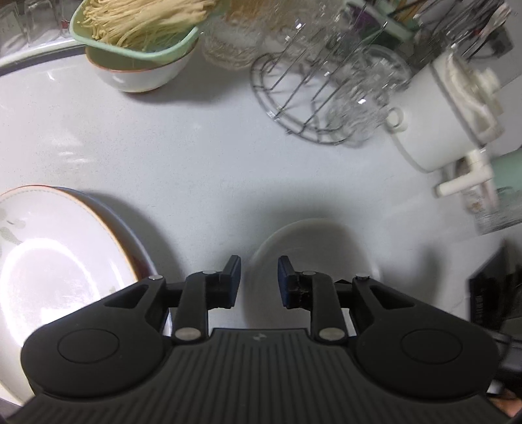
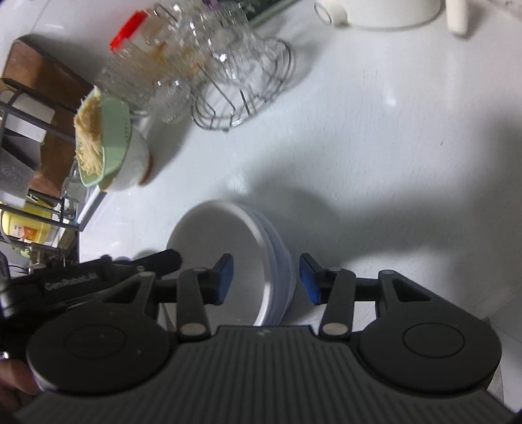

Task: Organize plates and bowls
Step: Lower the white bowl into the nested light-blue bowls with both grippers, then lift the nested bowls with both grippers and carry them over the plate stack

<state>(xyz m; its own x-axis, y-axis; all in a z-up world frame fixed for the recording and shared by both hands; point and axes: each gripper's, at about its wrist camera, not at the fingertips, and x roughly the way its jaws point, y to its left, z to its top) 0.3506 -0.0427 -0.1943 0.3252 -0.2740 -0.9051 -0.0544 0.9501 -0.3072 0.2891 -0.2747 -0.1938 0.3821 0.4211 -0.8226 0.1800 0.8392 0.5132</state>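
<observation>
hanging over the white tabletop (image 1: 195,146), both tongs point down at a stack of white bowls (image 2: 228,261). left tongs (image 1: 259,277) stand parted w/ nothing gripped, bowl rim between the pads. right tongs (image 2: 266,277) gape wider, straddling the stack's edge (no pad contact seen). plates (image 1: 49,261) lie stacked at left; noodle strainer (image 1: 137,29) sits in a bowl beyond.

White bowls (image 2: 228,261): nested stack, plain glazed, upright on the white counter, rim of the top one highest at the far side; blurred in the left wrist view (image 1: 313,248)
Plates (image 1: 58,261): pale floral plate with thin red-brown rim lying flat on a darker plate, on the counter well apart from the bowls
</observation>
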